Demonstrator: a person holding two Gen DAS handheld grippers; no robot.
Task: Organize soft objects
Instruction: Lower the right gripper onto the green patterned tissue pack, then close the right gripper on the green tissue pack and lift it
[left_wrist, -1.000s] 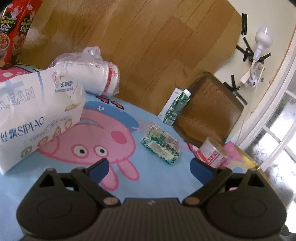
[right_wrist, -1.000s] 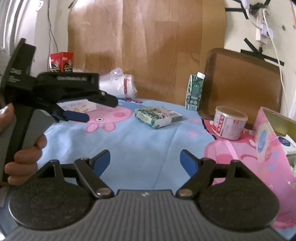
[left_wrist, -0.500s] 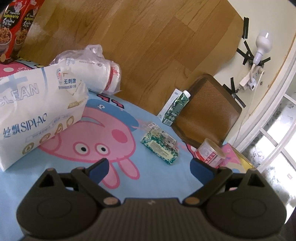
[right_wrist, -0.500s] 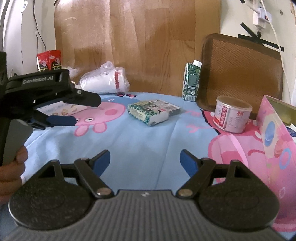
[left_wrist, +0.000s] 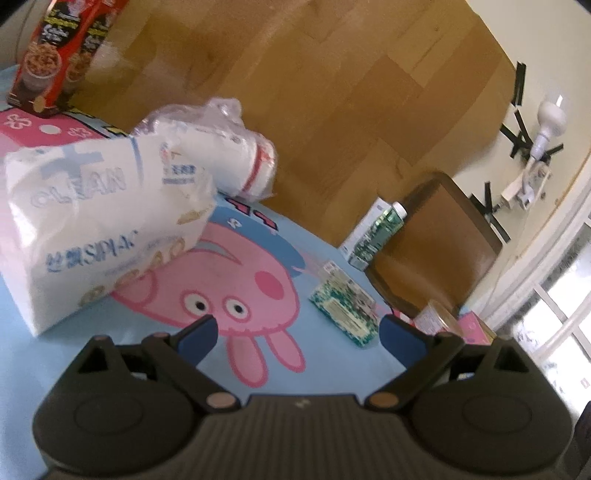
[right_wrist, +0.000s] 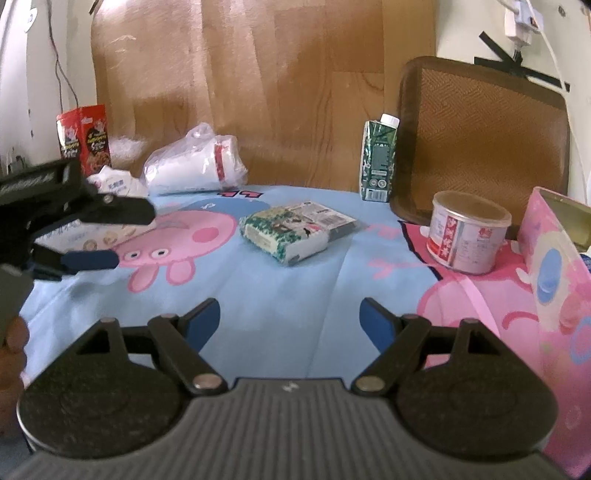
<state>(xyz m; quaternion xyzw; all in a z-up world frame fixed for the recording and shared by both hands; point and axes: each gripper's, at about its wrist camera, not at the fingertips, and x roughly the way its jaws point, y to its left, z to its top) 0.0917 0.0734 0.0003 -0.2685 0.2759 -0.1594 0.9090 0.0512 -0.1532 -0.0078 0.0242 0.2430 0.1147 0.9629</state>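
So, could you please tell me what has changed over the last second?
The left gripper has advanced toward the large white tissue pack, and the right gripper has edged closer to the small green tissue packet. Nothing was grasped or released: both jaws remain open and empty, and everything on the cloth stayed where it was.

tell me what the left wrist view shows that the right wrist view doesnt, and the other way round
Only the left wrist view shows the light bulb taped to the wall, the window and the front of the big white tissue pack.

Only the right wrist view shows the left gripper from the side, its fingers apart, and the pink box.

Both show the small green tissue packet, the green carton, the bagged white roll, the red box, the round tub and the brown tray.
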